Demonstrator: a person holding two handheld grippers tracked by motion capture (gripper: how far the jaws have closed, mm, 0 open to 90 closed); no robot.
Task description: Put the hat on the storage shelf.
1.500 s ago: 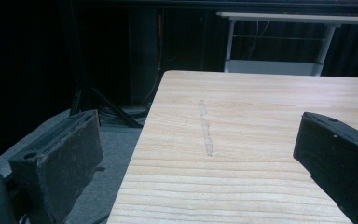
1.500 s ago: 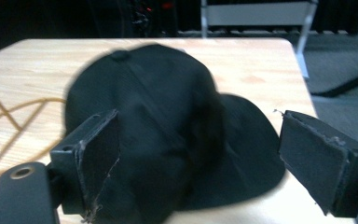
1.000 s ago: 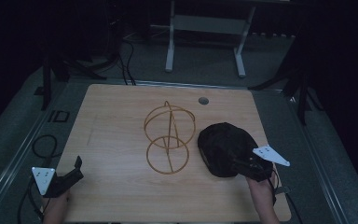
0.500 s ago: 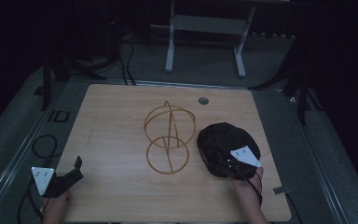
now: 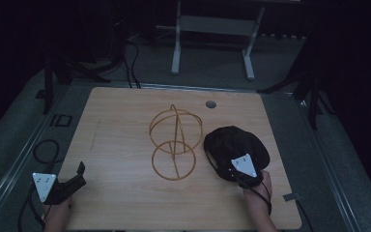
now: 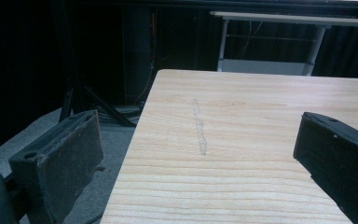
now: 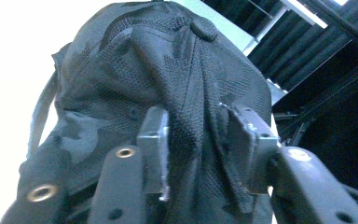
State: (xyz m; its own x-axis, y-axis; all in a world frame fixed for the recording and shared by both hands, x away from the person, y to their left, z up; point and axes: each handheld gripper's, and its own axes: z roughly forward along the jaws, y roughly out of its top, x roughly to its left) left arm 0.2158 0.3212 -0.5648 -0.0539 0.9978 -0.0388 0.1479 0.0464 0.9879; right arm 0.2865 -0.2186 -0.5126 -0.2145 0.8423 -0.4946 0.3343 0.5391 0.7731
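One black cap [image 5: 234, 145], near right edge of table [image 5: 125, 140], beside wire stand [image 5: 175, 142]. Right gripper [image 7: 198, 149]: jaws just closing, pinching fold of crown fabric, cap dead ahead. Left gripper [image 6: 200, 158]: jaws wide, empty, near-left corner, well apart.

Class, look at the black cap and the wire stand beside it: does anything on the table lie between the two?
Nothing visible does. The right gripper is shut on a fold of the black cap, and only bare table separates it from the wire stand.
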